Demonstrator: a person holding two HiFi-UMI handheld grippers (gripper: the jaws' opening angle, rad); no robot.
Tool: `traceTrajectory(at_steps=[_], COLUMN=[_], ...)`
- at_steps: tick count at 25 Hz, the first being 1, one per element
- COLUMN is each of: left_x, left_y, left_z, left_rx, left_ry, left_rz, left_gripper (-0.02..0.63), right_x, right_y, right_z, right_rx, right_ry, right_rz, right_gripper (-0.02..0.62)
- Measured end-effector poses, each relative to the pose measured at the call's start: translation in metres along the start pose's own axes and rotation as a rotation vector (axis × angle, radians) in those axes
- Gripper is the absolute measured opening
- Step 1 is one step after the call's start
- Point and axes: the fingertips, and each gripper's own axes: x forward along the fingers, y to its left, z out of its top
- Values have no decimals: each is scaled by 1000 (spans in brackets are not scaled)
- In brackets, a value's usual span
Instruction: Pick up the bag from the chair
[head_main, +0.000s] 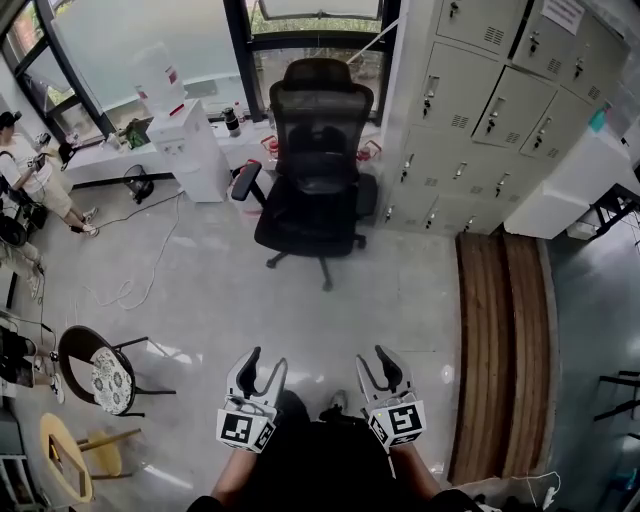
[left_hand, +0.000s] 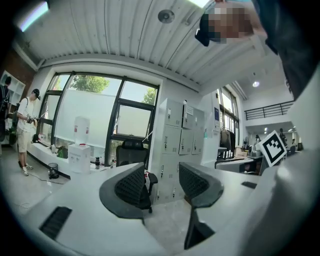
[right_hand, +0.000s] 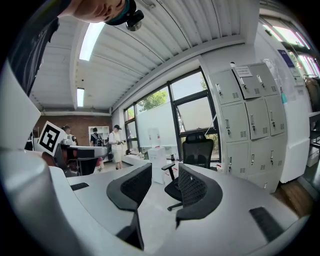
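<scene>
A black mesh office chair (head_main: 316, 165) stands on the grey floor ahead of me, in front of the window. Its seat is dark, and I cannot make out a bag on it from here. Both grippers are held low and near my body, well short of the chair. My left gripper (head_main: 265, 363) is open with nothing between its jaws, and so is my right gripper (head_main: 375, 359). In the left gripper view the chair (left_hand: 134, 149) shows just above the left jaw of the gripper (left_hand: 161, 186). In the right gripper view the chair (right_hand: 198, 151) stands beyond the gripper (right_hand: 165, 187).
A white water dispenser (head_main: 190, 150) stands left of the chair and grey lockers (head_main: 480, 110) right of it. A wooden bench (head_main: 500, 350) runs along the right. A small cushioned chair (head_main: 105, 378) and yellow stool (head_main: 70, 455) sit at my left. A person (head_main: 35, 175) stands far left; a cable (head_main: 150, 260) crosses the floor.
</scene>
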Motion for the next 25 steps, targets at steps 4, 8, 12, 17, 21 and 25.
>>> traceTrajectory(at_steps=[4,8,12,17,21,25], left_x=[14,48,95,168,219,261], left_y=[3,22,60,117,155,185], left_z=[-10,-11,-17,12,34,43], left_rx=[-18,-17,-33,-33,-12,6], left_ry=[28,18,15,-16,-27,-17], left_rz=[14,6,-8,-50,-104,-134], left_gripper=[198,199,199,199,199,199], right_x=[14,48,98,175,228,268], right_y=[-10,-20,-34,-50,-61,-73], right_z=[-6,-9,-6,18,39,44], right_rx=[2,-17,-40,-63,-82,-77], right_ry=[28,50,61,83,95,115], right_rz=[20,24,9,-24,-47,-69], right_gripper=[141,141,141,141,141,141])
